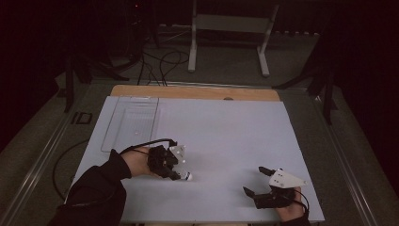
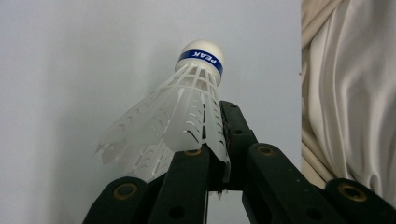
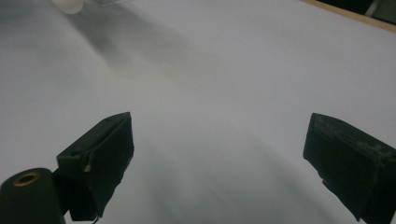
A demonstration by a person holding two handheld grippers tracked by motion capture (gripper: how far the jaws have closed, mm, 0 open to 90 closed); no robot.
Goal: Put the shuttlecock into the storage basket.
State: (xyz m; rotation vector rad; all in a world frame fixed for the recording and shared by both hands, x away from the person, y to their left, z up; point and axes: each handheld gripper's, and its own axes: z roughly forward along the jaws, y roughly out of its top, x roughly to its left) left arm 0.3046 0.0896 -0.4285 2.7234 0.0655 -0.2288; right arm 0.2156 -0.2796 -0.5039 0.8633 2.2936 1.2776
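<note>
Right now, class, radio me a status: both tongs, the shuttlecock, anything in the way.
Left tongs shut on shuttlecock, cork tip forward. Right tongs open, nothing between them. Clear tray at far left of the white sheet, no obstruction.

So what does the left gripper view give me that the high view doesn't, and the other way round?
Left gripper view alone: the shuttlecock close up, its white plastic skirt pinched between the left tongs, a blue band with lettering under the cork, and a pale cloth at the side.

High view alone: the right tongs standing open and empty, the clear tray at the far left, and a metal stand on the floor beyond.

Both: the white table sheet, the left tongs and the shuttlecock's cork end.
</note>
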